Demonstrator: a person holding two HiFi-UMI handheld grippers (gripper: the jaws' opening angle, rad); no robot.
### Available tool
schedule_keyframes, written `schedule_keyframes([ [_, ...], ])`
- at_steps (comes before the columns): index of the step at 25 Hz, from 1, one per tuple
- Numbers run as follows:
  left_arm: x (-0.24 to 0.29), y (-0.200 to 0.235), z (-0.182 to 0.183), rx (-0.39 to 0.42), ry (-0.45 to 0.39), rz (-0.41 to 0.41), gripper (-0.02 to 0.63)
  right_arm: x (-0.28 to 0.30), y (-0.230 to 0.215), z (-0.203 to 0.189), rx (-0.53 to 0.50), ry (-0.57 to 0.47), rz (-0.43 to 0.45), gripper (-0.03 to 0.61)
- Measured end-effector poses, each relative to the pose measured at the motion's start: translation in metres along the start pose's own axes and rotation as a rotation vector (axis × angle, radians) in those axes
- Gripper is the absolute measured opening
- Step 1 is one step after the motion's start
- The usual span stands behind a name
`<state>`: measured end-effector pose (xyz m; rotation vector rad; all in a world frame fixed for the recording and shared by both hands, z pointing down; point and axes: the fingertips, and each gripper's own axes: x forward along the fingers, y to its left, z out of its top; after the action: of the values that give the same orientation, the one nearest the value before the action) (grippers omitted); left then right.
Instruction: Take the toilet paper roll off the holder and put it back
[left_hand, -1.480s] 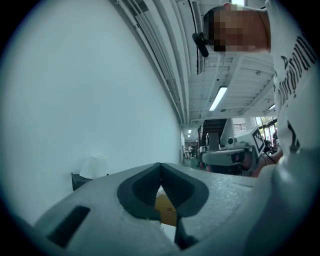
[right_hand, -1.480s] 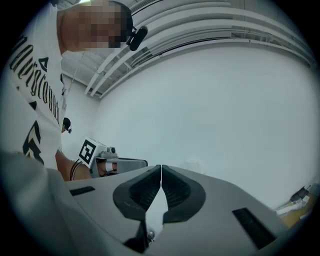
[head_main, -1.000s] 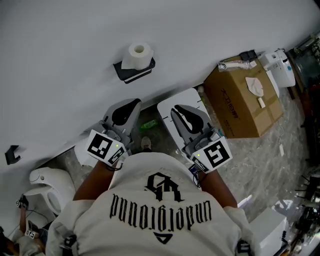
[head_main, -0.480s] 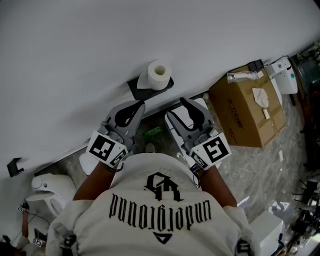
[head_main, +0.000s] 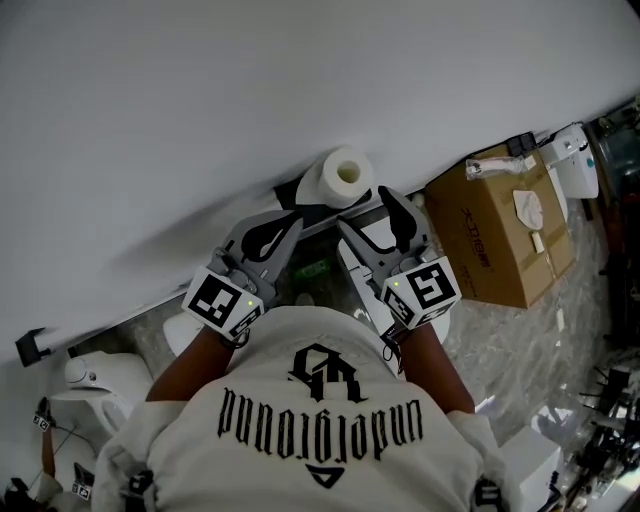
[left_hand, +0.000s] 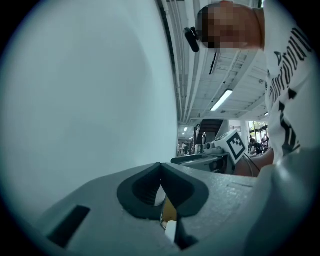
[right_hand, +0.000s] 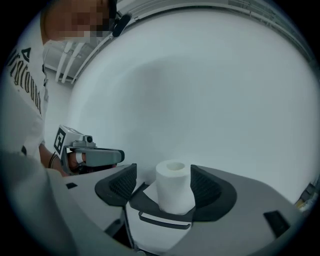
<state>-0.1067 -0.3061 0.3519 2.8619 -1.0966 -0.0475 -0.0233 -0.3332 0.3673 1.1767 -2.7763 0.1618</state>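
Observation:
A white toilet paper roll (head_main: 346, 177) stands upright on a black wall holder (head_main: 291, 190). In the right gripper view the roll (right_hand: 174, 192) sits on the holder (right_hand: 145, 202) in line with the gap of my right gripper (right_hand: 164, 184). That gripper's jaws are opening, and its ribbed pads (right_hand: 123, 184) stand clear of the roll on both sides. Seen from the head, my right gripper (head_main: 365, 210) is just below the roll. My left gripper (head_main: 293, 215) points at the holder's left side, empty, with its jaws together (left_hand: 161, 167).
The plain white wall (head_main: 200, 100) fills the space ahead. A cardboard box (head_main: 500, 230) stands on the floor at the right, with a white device (head_main: 575, 160) behind it. A white fixture (head_main: 95, 372) and a small black wall hook (head_main: 30, 346) are at the lower left.
Both grippers have moved up toward the roll and holder, which now lie closer in the head view. The right gripper's jaws have spread apart; the left ones stay together.

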Motion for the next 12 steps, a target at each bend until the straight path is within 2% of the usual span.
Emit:
schedule_keyframes([
  [12, 0.005, 0.031, -0.016, -0.014, 0.038, 0.008, 0.014, 0.044, -0.023, -0.027, 0.006, 0.091, -0.045, 0.314],
])
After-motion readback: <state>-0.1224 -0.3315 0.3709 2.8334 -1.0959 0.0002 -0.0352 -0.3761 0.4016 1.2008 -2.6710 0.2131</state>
